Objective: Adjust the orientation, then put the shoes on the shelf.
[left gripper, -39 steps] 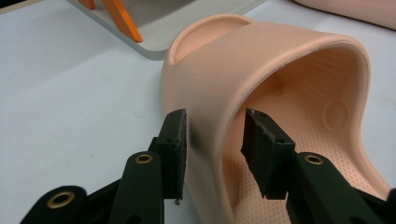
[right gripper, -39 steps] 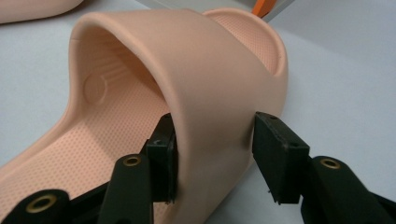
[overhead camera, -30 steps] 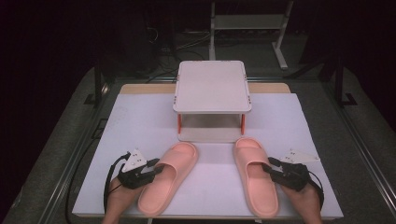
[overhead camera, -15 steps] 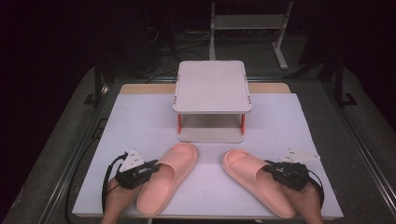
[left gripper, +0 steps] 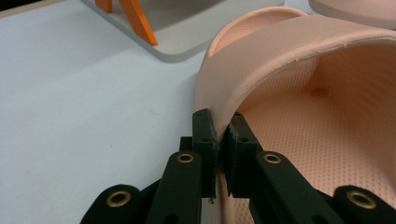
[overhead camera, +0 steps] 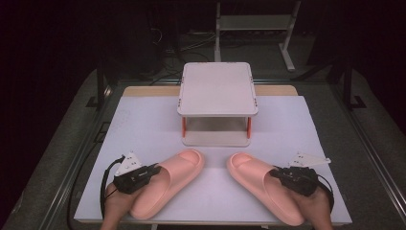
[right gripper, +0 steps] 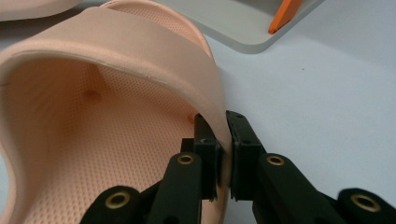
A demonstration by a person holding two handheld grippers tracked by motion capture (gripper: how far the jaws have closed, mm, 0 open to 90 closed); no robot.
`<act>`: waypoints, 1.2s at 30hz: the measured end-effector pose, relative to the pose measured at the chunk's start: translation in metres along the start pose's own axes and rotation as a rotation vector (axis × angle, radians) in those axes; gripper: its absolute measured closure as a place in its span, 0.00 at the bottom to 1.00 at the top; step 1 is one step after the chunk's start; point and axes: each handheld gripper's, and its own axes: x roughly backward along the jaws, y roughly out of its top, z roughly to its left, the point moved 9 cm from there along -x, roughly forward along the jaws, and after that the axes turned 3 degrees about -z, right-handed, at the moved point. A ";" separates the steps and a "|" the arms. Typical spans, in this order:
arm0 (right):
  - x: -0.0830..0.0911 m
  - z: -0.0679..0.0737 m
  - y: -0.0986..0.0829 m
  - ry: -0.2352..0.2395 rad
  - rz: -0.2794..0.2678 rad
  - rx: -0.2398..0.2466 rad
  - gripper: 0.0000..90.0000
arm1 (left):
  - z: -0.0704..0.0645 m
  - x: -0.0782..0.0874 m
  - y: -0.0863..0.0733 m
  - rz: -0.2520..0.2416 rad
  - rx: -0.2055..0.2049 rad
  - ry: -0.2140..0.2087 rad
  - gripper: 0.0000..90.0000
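From the high view, two salmon-pink foam slide sandals lay on the white table sheet before a small white two-tier rack with orange legs, toes angled inward: the left sandal and the right sandal. The left gripper and right gripper each met a strap.

In the left gripper view, its jaws pinched the left sandal's strap edge.

In the right gripper view, its jaws clamped the right sandal's strap edge.

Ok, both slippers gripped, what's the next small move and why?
Probably lift both toward the small shelf: each tool, left and right, is clamped on its slipper's strap edge, left slipper and right slipper toes angled at it.
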 end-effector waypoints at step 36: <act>0.028 0.004 0.016 0.051 -0.100 -0.043 0.92 | 0.008 0.039 0.027 -0.110 0.046 0.016 0.94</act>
